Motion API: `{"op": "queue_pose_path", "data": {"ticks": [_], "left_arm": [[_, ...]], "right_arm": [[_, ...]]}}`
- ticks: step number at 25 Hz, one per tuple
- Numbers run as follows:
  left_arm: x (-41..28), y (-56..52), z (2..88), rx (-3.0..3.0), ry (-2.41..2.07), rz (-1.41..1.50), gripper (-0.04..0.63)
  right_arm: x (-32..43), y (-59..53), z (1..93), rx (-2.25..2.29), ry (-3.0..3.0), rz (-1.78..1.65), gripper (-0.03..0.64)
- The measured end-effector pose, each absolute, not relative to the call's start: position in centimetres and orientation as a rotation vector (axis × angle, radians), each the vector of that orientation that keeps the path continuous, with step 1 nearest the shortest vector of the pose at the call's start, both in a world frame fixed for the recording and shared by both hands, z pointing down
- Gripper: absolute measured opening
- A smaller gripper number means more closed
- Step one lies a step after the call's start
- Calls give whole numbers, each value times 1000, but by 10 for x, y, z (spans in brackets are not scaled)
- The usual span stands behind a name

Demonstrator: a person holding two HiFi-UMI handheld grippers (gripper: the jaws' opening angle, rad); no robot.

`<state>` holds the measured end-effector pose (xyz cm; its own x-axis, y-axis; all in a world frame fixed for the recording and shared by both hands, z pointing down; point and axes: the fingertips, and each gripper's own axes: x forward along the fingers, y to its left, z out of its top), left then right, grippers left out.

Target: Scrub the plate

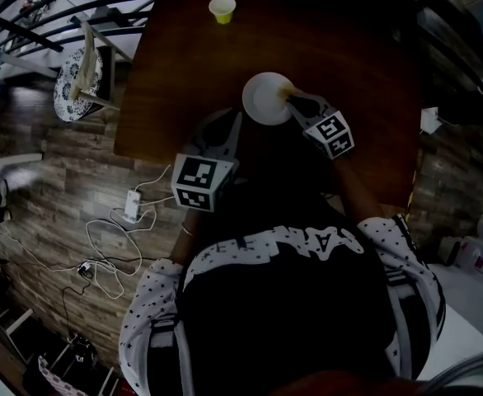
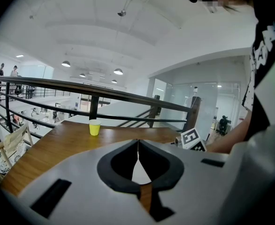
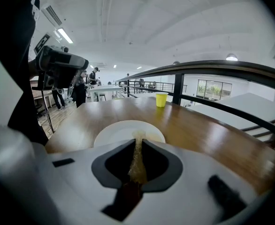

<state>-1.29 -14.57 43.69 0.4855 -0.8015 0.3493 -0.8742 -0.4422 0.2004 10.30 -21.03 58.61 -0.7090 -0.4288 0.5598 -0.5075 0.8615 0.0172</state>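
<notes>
Right gripper view: R gripper point(image 3: 138, 143) clamps sponge point(image 3: 137, 162), tip on plate point(image 3: 113, 131).

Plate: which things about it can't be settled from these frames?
1. Near rim of the plate: in the right gripper view it is hidden behind the right gripper and its sponge.
2. Contact between the left gripper and the plate: the left gripper view shows only a white sliver under its shut tips, and the head view is too dark there.
3. Any dirt on it: too small and dim in the head view.
</notes>
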Motion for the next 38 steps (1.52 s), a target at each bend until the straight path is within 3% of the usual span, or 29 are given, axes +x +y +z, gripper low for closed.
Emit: {"op": "queue_pose_path", "data": {"ticks": [38], "left_arm": [[-27, -116, 434, 2417, -1368, 265, 15]], "right_arm": [[89, -168, 587, 702, -2446, 196, 49]]}}
